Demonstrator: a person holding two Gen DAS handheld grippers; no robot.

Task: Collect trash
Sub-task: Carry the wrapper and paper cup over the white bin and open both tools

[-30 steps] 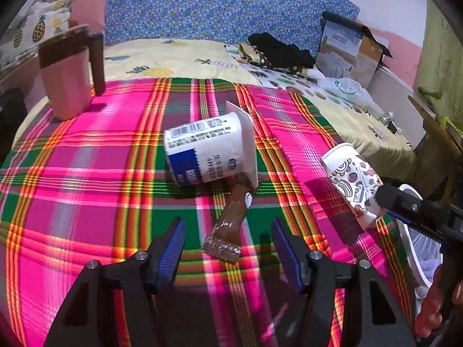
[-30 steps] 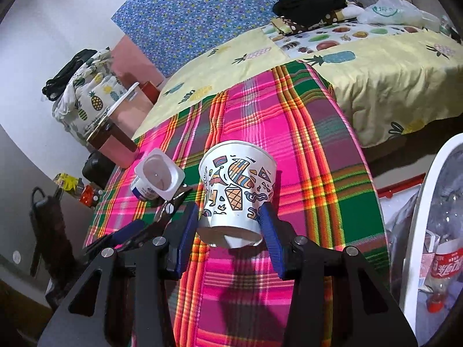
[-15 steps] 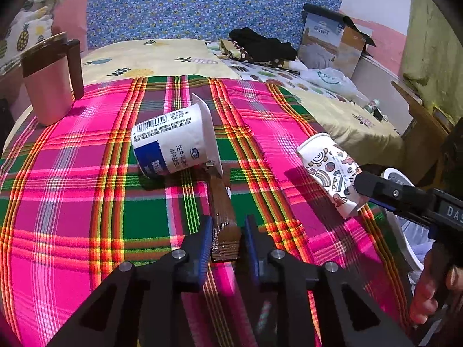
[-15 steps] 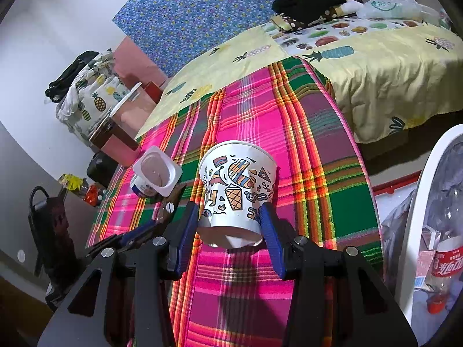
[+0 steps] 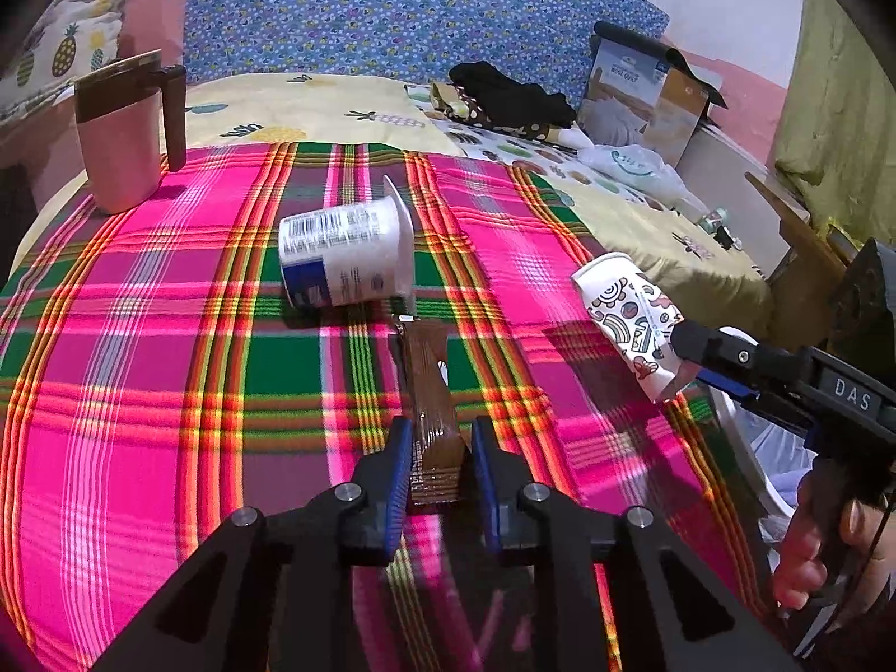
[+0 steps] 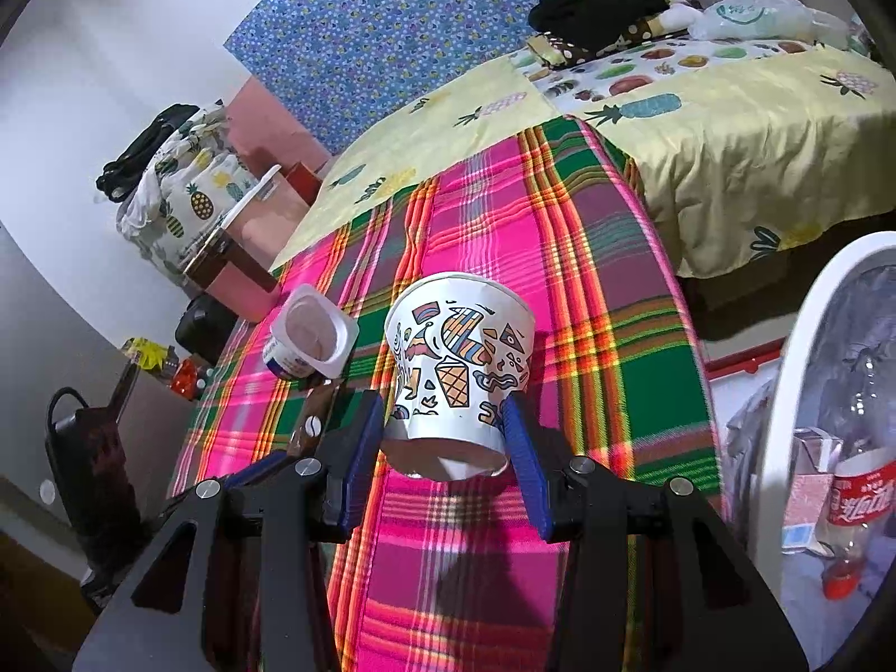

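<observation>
Two grippers work over a bed spread with a pink-and-green plaid blanket point(image 5: 168, 392). The left gripper point(image 5: 438, 465) has just closed its jaws, and its blue pads now pinch the near end of a brown snack wrapper point(image 5: 428, 392), which stretches away from the jaws toward the middle of the blanket. Just beyond the wrapper's far end a white yogurt cup point(image 5: 347, 257) lies on its side, barcode up; from the right wrist view its mouth point(image 6: 313, 336) faces the camera and shows only a pinkish smear inside. The right gripper point(image 6: 448, 437), jaws about half open, clamps a patterned paper cup point(image 6: 459, 369) by its lower wall, rim tipped away, close to the blanket's right edge; its inside is not visible. In the left wrist view the same paper cup point(image 5: 633, 325) sits in the right gripper point(image 5: 686, 361), with a hand point(image 5: 812, 549) on the handle below. Beside the bed, at the right, a white bin point(image 6: 806, 369) lined with a clear bag holds a red-labelled plastic bottle point(image 6: 857, 509) and a small carton point(image 6: 806, 481). A pink mug point(image 5: 120, 134) with a brown lid stands at the blanket's far left corner.
</observation>
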